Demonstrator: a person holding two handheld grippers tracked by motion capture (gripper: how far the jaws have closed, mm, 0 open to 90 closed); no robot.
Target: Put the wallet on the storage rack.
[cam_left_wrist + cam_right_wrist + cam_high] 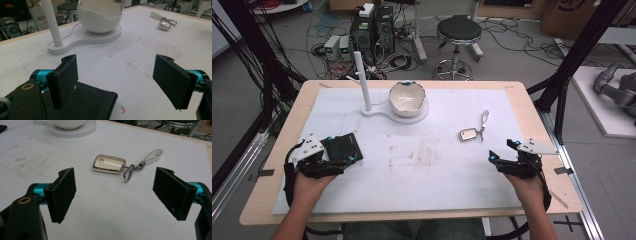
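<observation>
Near the worktop's [422, 175] front edge, the left hand-held gripper [120, 80] gapes wide above a black leather wallet [85, 102], gripping nothing. Opposite, the right hand-held gripper [117, 195] stands equally wide, empty, facing a key fob [109, 163].

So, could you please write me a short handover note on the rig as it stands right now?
Left tongs: open, nothing held, low over a black leather wallet lying flat at the table's left.
Right tongs: open, nothing held, pointed at the key fob.
The key fob, with clip and white strap, lies flat on the white mat, right of centre, ahead of the right tongs.
The egg-shaped bowl sits on the white stand with an upright post, at the far middle.
Done: nothing gripped or visibly placed yet.
Left: probably grasp the wallet and key fob; the bowl may be their destination.
</observation>
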